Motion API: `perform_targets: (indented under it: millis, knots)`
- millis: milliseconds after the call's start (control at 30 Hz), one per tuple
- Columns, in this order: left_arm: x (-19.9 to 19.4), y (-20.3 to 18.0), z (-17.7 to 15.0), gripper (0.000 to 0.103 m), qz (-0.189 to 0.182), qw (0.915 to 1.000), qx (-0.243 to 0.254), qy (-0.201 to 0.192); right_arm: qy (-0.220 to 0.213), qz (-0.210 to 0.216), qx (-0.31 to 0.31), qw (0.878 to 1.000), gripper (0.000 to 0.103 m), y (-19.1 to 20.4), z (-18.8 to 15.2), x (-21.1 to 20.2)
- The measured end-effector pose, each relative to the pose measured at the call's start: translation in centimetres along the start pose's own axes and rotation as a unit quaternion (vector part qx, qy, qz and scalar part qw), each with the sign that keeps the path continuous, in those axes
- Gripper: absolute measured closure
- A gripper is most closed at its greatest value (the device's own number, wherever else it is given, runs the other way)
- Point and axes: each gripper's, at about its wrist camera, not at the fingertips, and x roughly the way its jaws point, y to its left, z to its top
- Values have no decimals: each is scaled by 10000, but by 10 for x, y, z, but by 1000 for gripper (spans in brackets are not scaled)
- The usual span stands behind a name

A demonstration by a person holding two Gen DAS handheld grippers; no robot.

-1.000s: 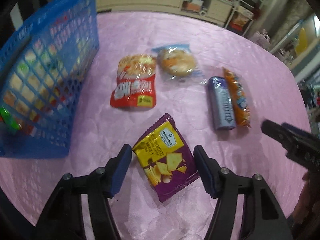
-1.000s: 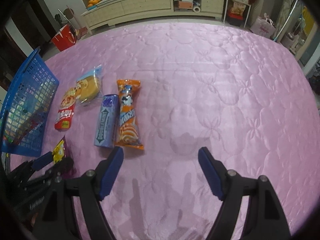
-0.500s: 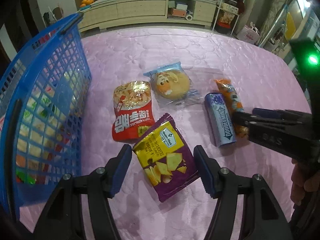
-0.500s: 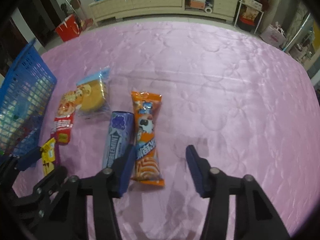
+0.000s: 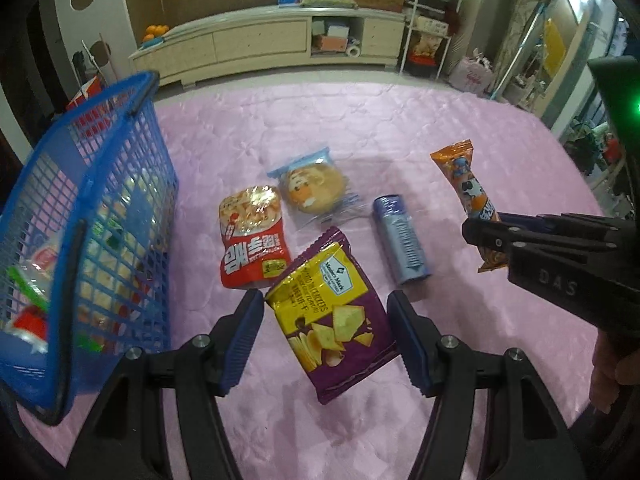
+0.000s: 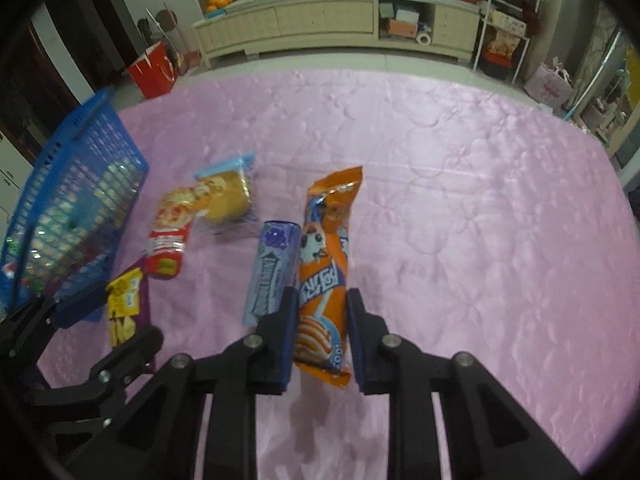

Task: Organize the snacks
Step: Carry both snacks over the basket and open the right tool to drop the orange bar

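- Closing fast over the last second, the right gripper [image 6: 322,314] has slid from bare pink cover onto the orange snack bar [image 6: 326,264], and its fingers [image 6: 286,320] now clamp the lower part of that wrapper from both sides.
- Seen from the left wrist view, the orange bar's far end tilts up off the cover and it stands further from the blue-grey roll [image 5: 402,236] than before, so I judge it is already being lifted.
- Nearest the left camera, the left gripper [image 5: 324,338] has the purple-and-yellow chip bag [image 5: 334,320] between its fingers [image 5: 242,334], which stand part-way apart and have not changed their spread; the bag seems to hang between the pads, but contact is not clear enough to call.
- That camera now sees more of the room and less of the cover than a second ago, which suggests the left hand has risen.
- Further off, the red noodle pack [image 5: 252,236] and the clear-wrapped bun [image 5: 314,190] lie untouched on the pink cover [image 5: 440,128].
- At the left edge stands the blue basket [image 5: 120,184], already holding some wrapped snacks.
- By my reading, two snacks are in hand and three remain; the basket looks like the destination, and the right hand has the longer way to it.
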Motion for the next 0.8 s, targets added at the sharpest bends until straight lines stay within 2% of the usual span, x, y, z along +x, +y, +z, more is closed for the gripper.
perform_targets:
  millis: [300, 467, 567, 800]
  knots:
    - [-64, 2, -1, 41, -80, 9982, 110, -588, -434, -57, -104, 9990, 75, 21, -17, -65]
    - [-101, 14, -2, 41, -83, 9955, 101, -937, -742, -57, -270, 9969, 75, 49, -16, -99]
    - [-127, 27, -2, 41, -51, 9931, 129, -1161, -903, 27, -384, 9952, 75, 68, -13, -114]
    - [-153, 78, -4, 41, 90, 9913, -99, -1310, -1122, 270, -730, 9906, 75, 118, -5, -128]
